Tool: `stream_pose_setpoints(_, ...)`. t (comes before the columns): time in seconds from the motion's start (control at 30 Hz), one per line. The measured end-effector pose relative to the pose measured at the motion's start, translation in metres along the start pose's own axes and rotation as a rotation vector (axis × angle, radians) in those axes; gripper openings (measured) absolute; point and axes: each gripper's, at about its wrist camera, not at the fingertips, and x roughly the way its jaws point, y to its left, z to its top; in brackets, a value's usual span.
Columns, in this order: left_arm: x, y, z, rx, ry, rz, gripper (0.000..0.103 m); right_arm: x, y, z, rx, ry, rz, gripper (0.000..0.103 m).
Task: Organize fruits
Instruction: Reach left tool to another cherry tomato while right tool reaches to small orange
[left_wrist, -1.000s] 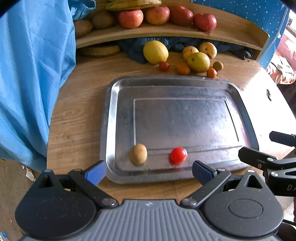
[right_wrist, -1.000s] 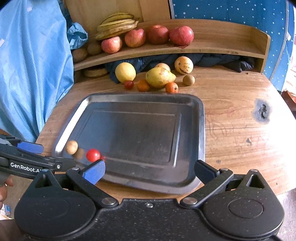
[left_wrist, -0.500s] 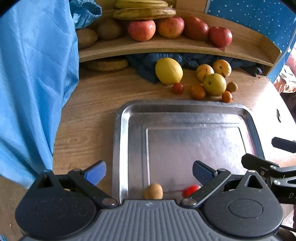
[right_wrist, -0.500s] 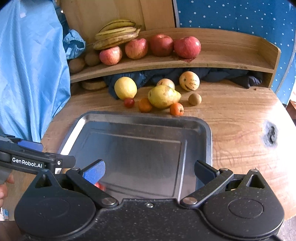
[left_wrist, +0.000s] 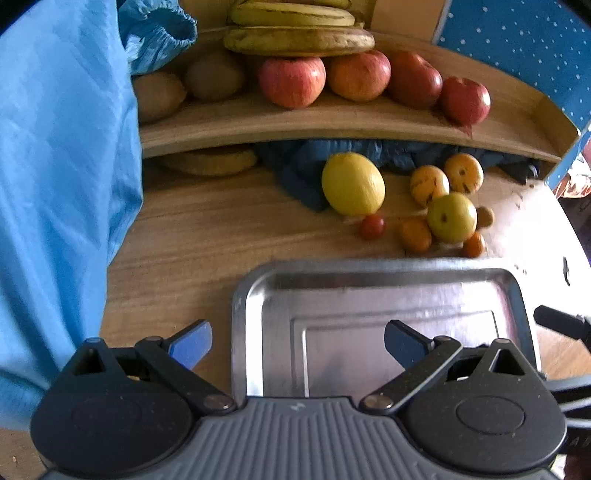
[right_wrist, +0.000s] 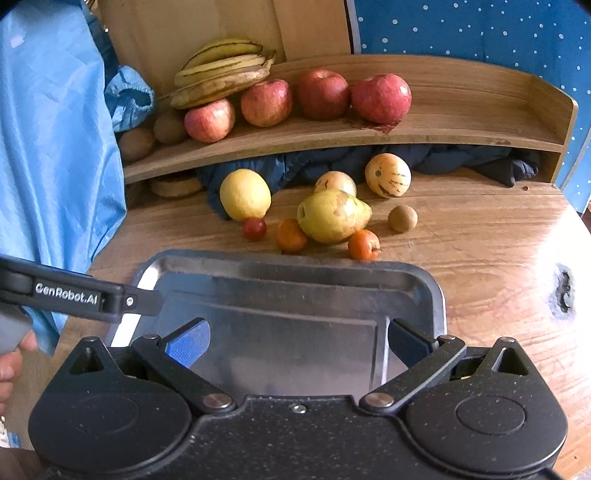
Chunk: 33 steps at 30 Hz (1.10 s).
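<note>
A steel tray (left_wrist: 251, 314) (right_wrist: 436, 295) lies on the round wooden table. Beyond its far edge sit a lemon (left_wrist: 352, 183) (right_wrist: 245, 194), a cherry tomato (left_wrist: 372, 226) (right_wrist: 254, 228), a pear (left_wrist: 451, 217) (right_wrist: 332, 216), two small oranges (right_wrist: 291, 235), two striped yellow fruits (right_wrist: 388, 174) and a small brown fruit (right_wrist: 402, 218). My left gripper (left_wrist: 297, 345) is open and empty over the tray's near left part. My right gripper (right_wrist: 298, 341) is open and empty over the tray's near side. The tray's near end is hidden under both grippers.
A curved wooden shelf (right_wrist: 461, 122) at the back holds several apples (right_wrist: 380, 97), bananas (right_wrist: 221, 70) and kiwis (right_wrist: 170, 127). Dark cloth (right_wrist: 461, 157) lies under it. A blue sheet (left_wrist: 55, 184) hangs at left. The left gripper's finger (right_wrist: 81, 295) shows at left in the right wrist view.
Both grippers have moved forward over the tray toward the fruit pile. The brown fruit and red tomato on the tray's near end have passed out of sight beneath them.
</note>
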Motion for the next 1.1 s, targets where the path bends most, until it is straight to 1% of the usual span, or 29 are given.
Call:
stream_pose_setpoints(0.27, 0.022, -0.001, 0.031, -0.008, 0.005, -0.043, 0.102, 0.020, 0.001, 0.016, 0.022, -0.008, -0.014, 0.101)
stream_pose_setpoints(0.5, 0.046, -0.010, 0.051, 0.000, 0.028, -0.073, 0.102, 0.034, -0.007, 0.026, 0.028, -0.002, -0.096, 0.099)
stream_pose_setpoints(0.63, 0.059, -0.016, 0.057, -0.002, 0.038, -0.086, 0.102, 0.039, -0.013, 0.029, 0.038, 0.003, -0.129, 0.096)
stream_pose_setpoints(0.77, 0.065, -0.018, 0.061, -0.005, 0.032, -0.105, 0.102, 0.043, -0.019, 0.032, 0.045, -0.001, -0.158, 0.094)
stream_pose_setpoints(0.93, 0.072, -0.021, 0.064, 0.002, 0.028, -0.125, 0.099, 0.049, -0.025, 0.037, 0.054, 0.002, -0.183, 0.093)
stream_pose_setpoints(1.1, 0.076, -0.023, 0.065, 0.006, 0.033, -0.143, 0.091, 0.058, -0.029, 0.042, 0.059, 0.014, -0.194, 0.092)
